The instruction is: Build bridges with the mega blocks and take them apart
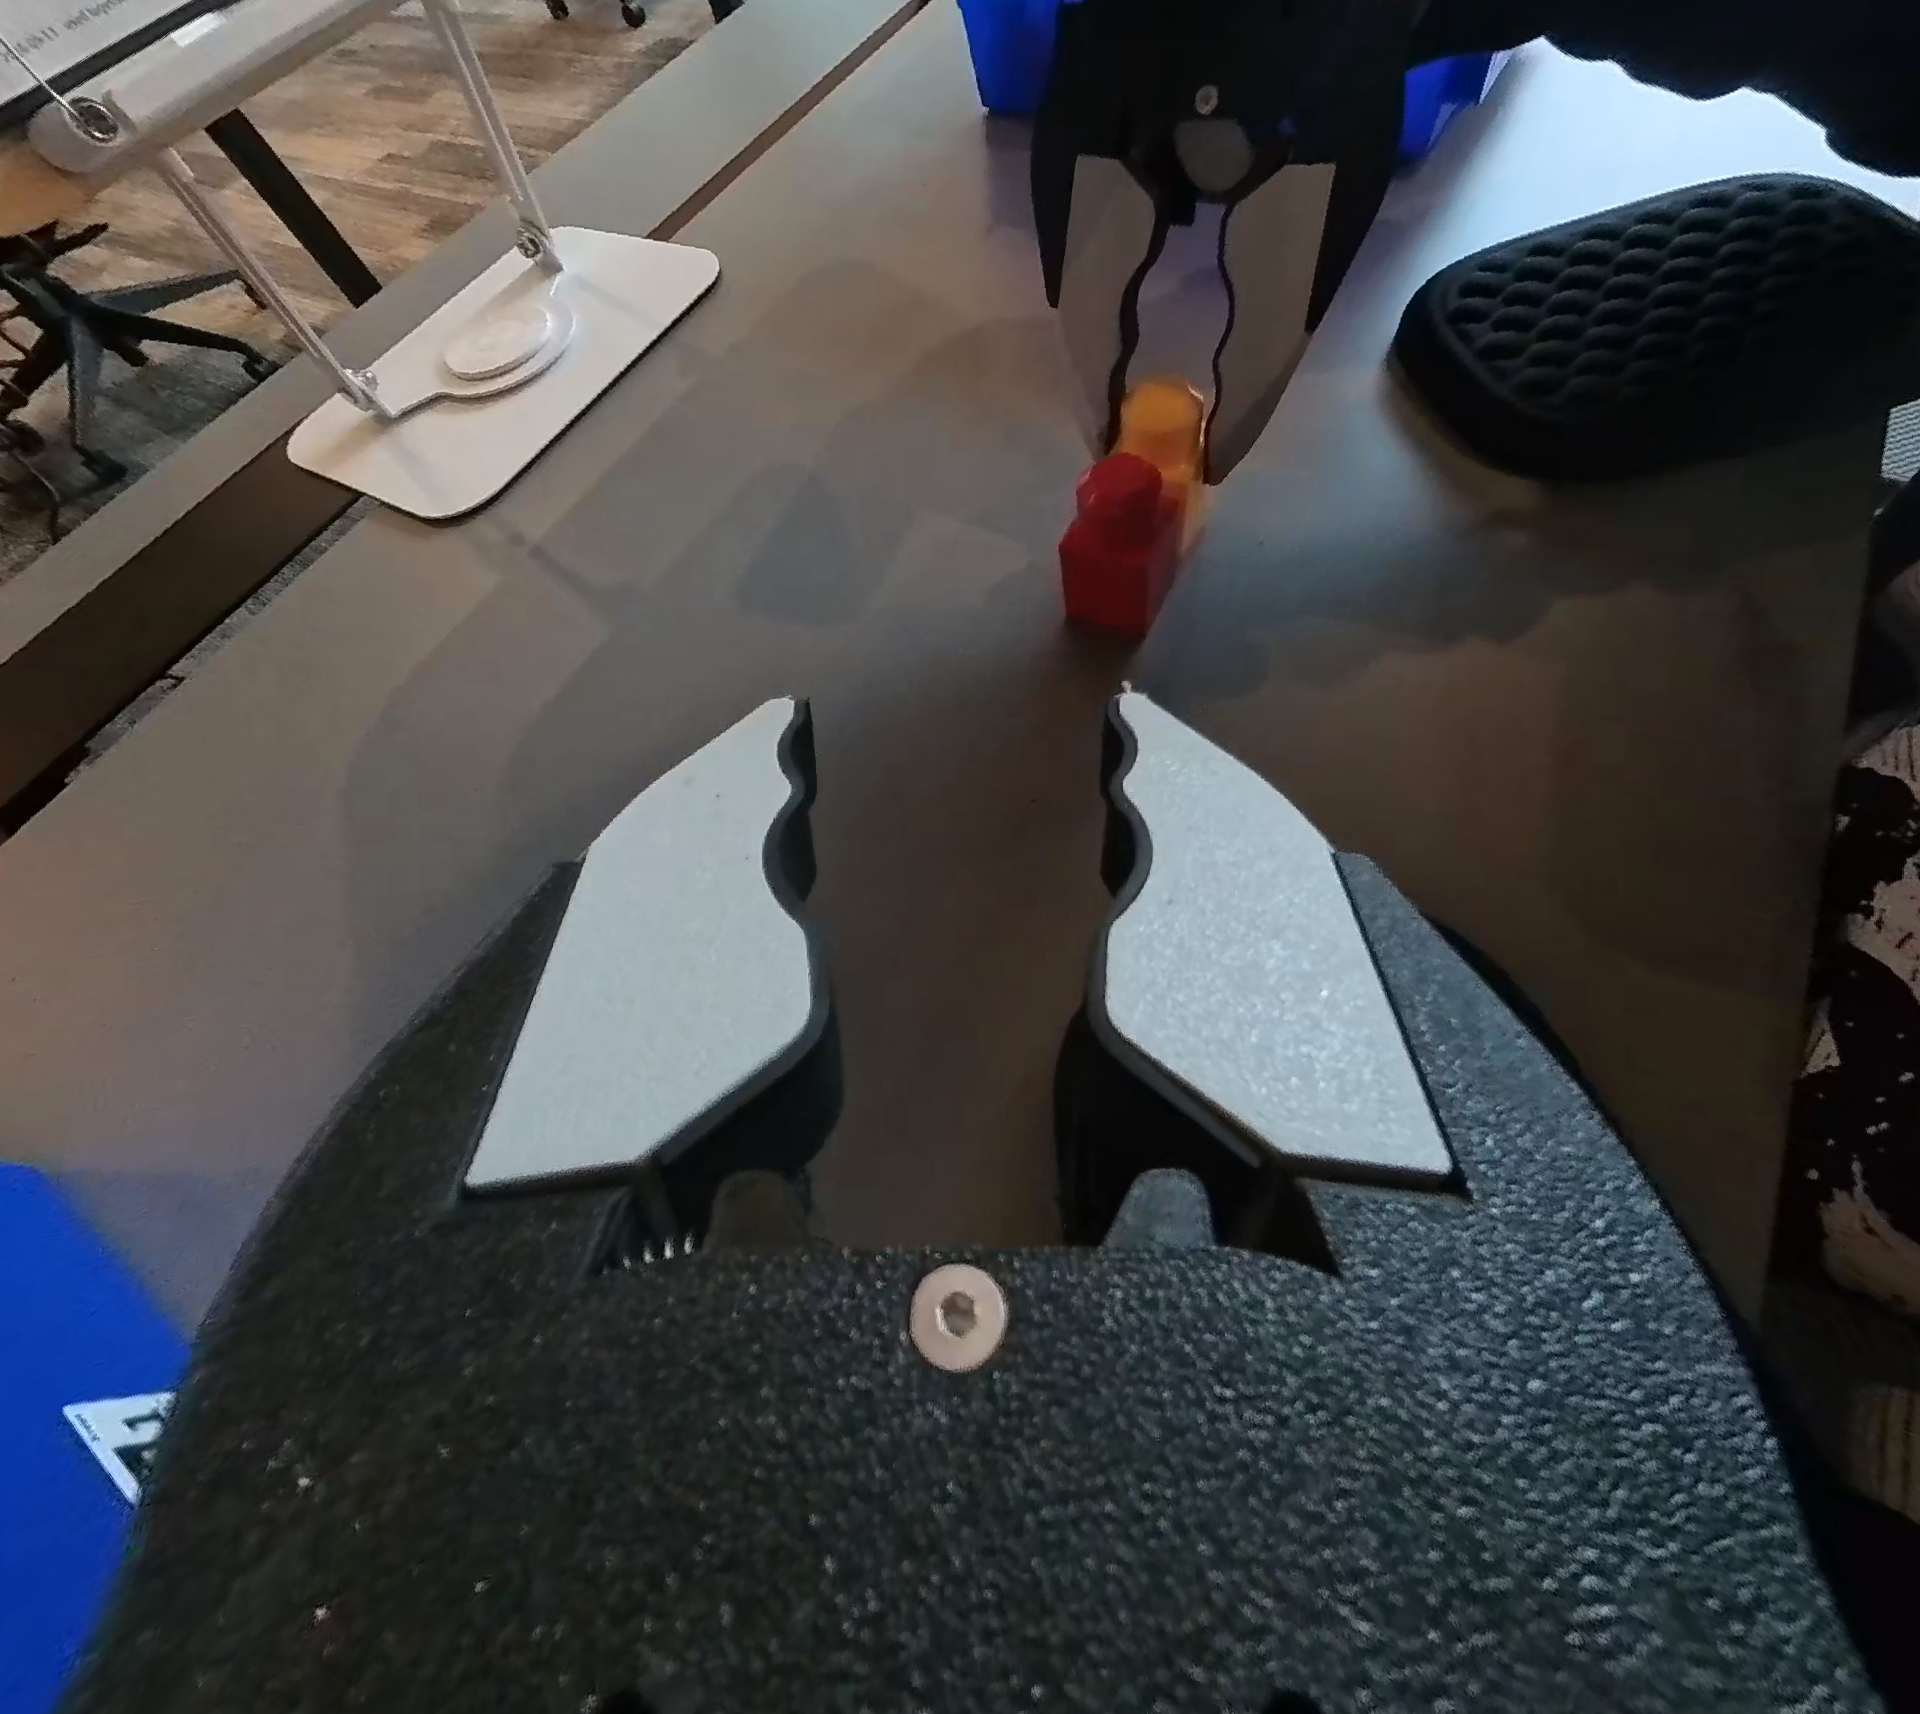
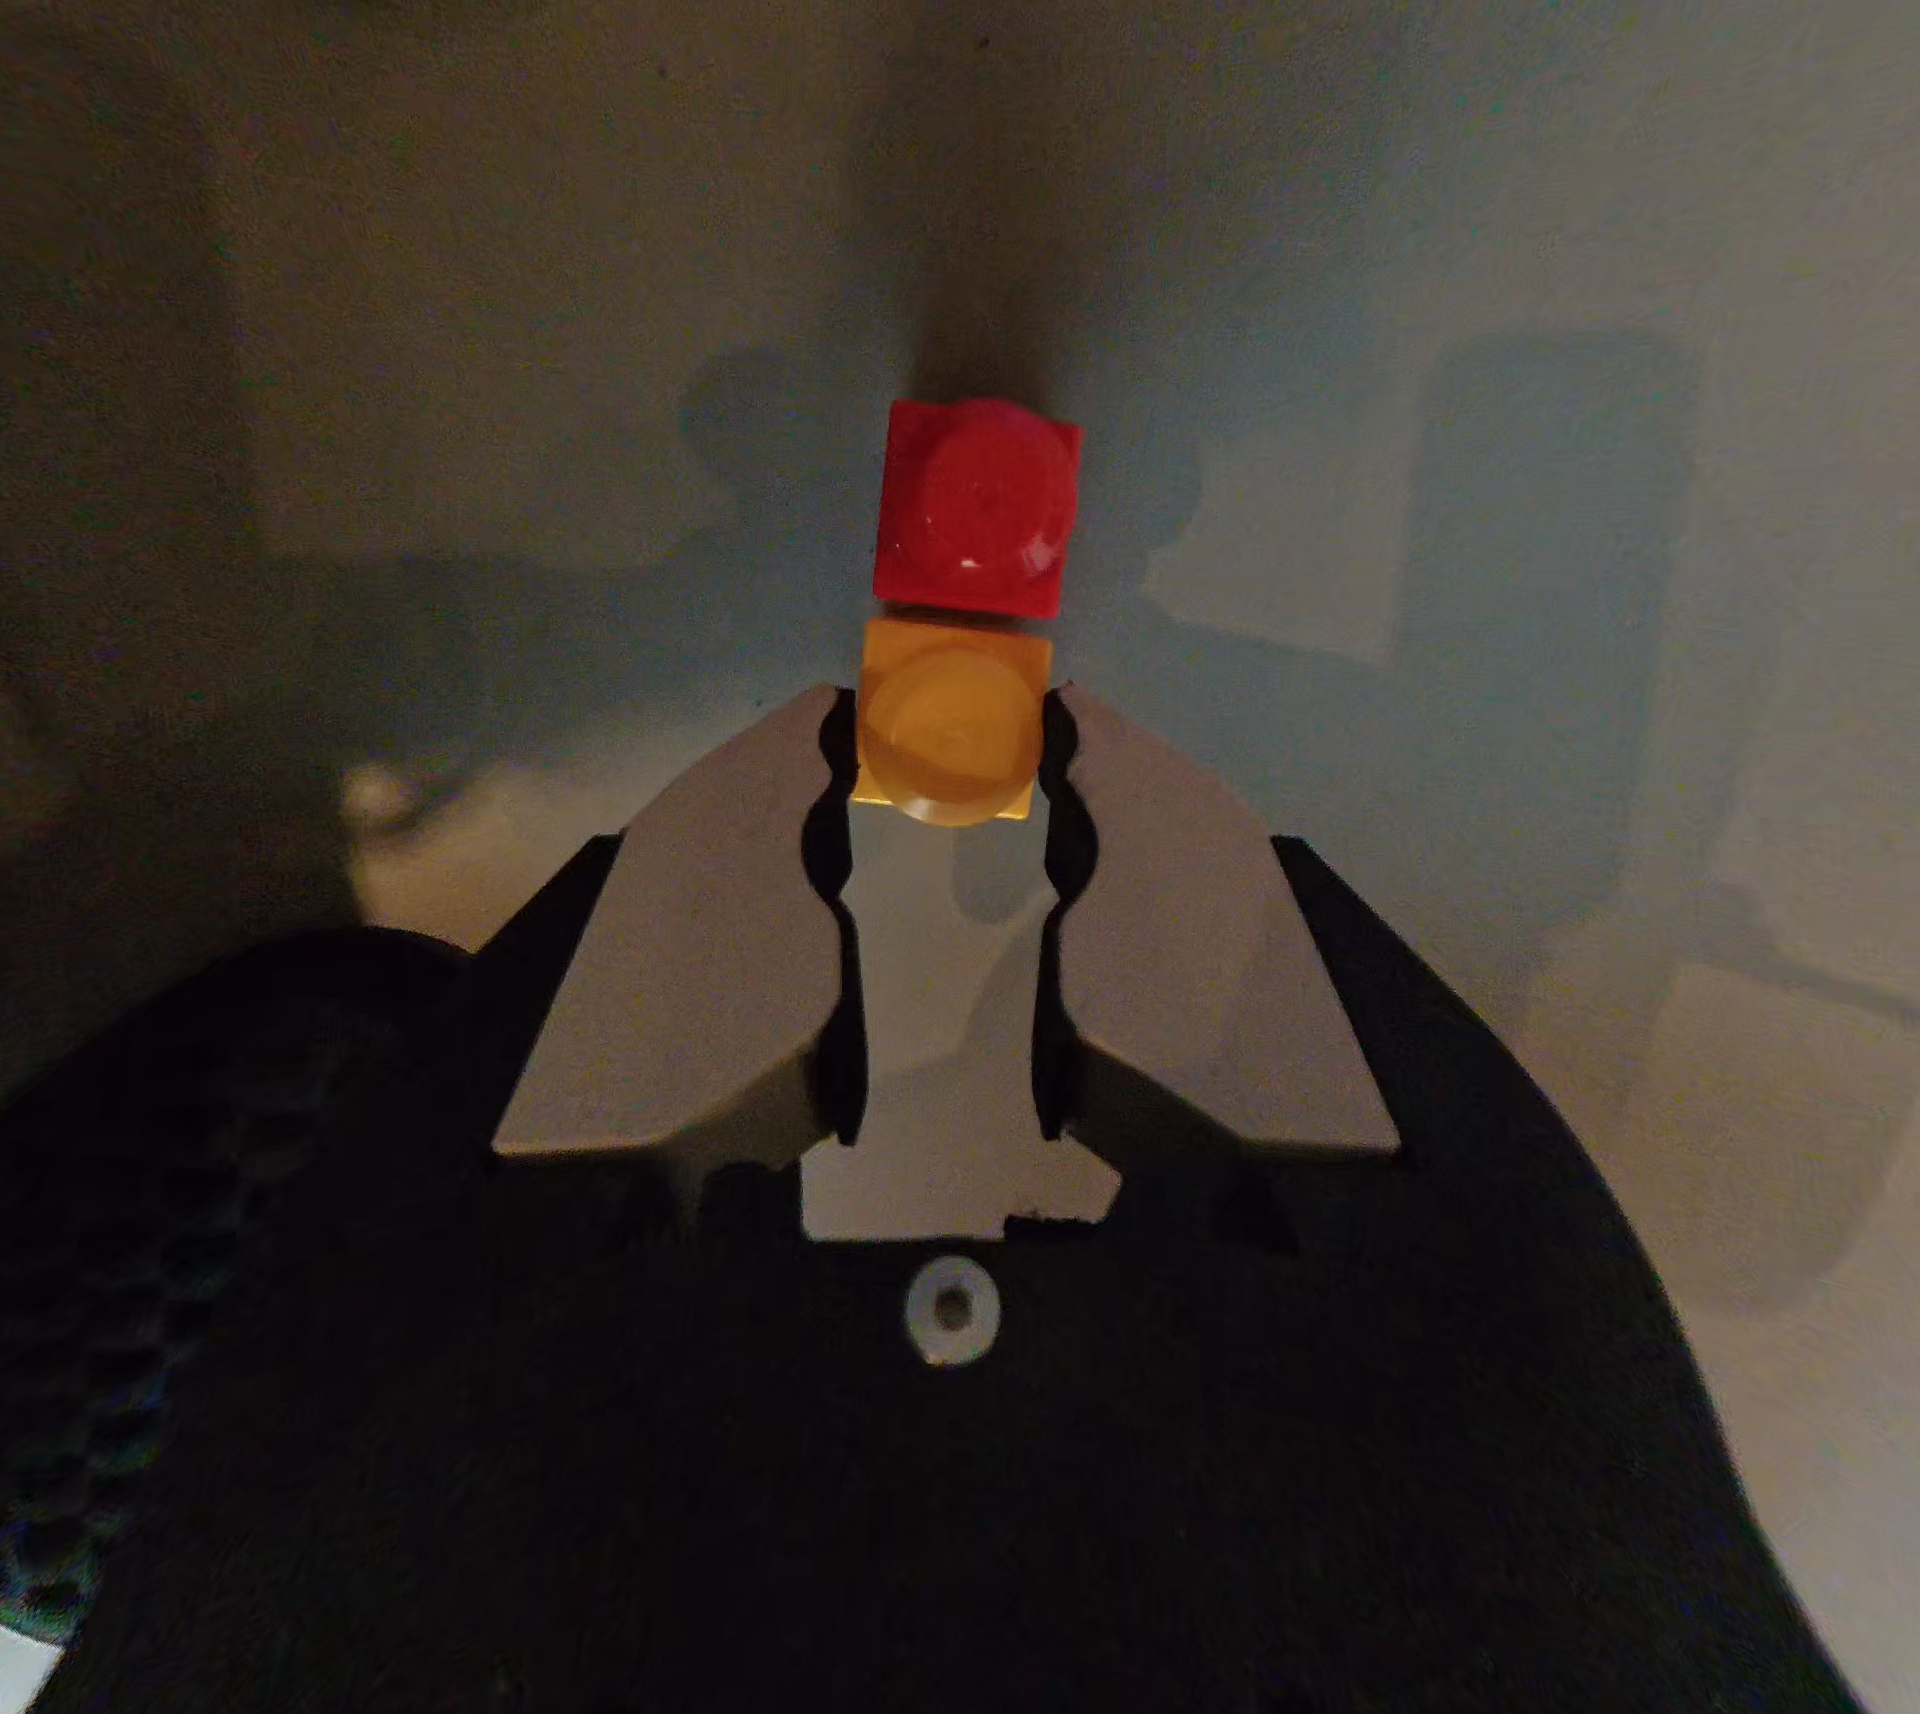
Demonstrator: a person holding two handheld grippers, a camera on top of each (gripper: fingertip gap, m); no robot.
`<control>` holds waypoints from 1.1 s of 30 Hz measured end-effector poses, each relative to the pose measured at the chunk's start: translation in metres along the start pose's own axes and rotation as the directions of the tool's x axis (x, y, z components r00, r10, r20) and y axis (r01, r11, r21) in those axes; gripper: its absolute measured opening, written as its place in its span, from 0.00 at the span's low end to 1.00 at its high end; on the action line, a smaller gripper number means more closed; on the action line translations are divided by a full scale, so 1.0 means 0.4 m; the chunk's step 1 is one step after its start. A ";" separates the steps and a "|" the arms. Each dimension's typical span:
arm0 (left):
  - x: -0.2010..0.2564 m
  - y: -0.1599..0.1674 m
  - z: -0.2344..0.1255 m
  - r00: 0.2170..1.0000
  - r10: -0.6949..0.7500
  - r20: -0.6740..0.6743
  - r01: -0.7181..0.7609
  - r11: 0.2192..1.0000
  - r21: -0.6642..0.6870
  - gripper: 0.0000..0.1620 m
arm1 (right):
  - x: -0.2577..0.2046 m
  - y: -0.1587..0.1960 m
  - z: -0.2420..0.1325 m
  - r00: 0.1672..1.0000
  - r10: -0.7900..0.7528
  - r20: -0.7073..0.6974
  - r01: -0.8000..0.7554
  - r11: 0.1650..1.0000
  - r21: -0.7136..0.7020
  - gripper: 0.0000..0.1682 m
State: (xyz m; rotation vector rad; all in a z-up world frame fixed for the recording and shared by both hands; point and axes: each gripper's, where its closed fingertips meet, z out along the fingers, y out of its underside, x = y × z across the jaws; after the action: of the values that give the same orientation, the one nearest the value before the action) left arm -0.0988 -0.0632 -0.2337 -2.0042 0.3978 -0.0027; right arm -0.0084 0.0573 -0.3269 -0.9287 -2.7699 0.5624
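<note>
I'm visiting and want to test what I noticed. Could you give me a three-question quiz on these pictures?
1. True or false: the left gripper holds a block.
2. Which block sits between the right gripper's fingers: A red, B orange, C blue?
3. Fill in: the red block stands right ___ the orange block on the table.

Key: 1 false, it is open and empty; 2 B; 3 beside, touching.
</note>
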 end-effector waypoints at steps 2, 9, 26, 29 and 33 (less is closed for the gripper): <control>0.000 0.001 -0.001 1.000 -0.003 -0.001 0.003 1.000 0.002 0.33 | -0.001 -0.001 0.002 1.000 -0.002 0.004 0.002 1.000 0.001 0.20; -0.003 0.006 -0.004 1.000 -0.002 0.007 0.002 1.000 -0.004 0.33 | 0.001 -0.005 0.007 1.000 0.001 0.016 -0.002 1.000 0.007 0.20; -0.008 0.012 -0.011 1.000 -0.001 0.018 0.002 1.000 -0.011 0.32 | 0.001 -0.008 0.008 1.000 0.002 0.024 -0.002 1.000 0.028 0.21; -0.015 0.010 -0.021 1.000 -0.007 0.030 0.007 1.000 -0.002 0.32 | 0.003 -0.011 0.007 1.000 0.005 0.019 -0.006 0.999 0.040 0.23; -0.022 0.011 -0.033 0.999 -0.011 0.047 0.011 1.000 -0.001 0.32 | 0.002 -0.013 0.008 1.000 0.005 0.023 -0.006 0.999 0.042 0.22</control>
State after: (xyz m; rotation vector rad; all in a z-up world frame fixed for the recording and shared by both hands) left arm -0.1107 -0.0738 -0.2299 -2.0042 0.3568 0.0380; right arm -0.0129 0.0531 -0.3278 -0.9273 -2.7648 0.6330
